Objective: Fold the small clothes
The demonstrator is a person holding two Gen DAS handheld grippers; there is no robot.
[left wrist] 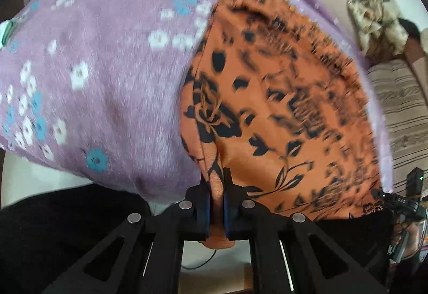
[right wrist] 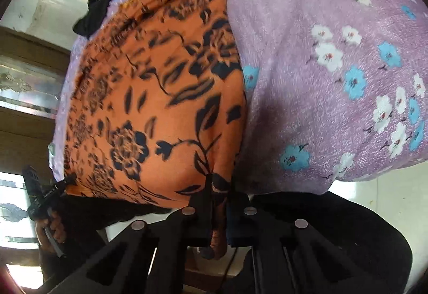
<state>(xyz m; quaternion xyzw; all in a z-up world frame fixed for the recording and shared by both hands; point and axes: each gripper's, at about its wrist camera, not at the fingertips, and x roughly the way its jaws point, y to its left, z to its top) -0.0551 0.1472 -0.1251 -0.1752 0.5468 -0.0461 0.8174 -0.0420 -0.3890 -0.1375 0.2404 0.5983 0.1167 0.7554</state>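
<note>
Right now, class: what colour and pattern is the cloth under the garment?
Lilac bedcover with white and blue flowers; clearest in the right wrist view.

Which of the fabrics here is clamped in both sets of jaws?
The orange cloth with black flowers: both sets of jaws pinch its near edge. The purple floral blanket lies flat beneath it, and the small black garment sits untouched at the far end.

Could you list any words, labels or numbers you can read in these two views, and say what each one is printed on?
None can be read for certain.
The right gripper, seen from the left wrist, carries small white lettering: too small and blurred to read.
The left gripper, seen from the right wrist, has faint white marks: unreadable.
The orange cloth and purple blanket carry only flower patterns.
</note>
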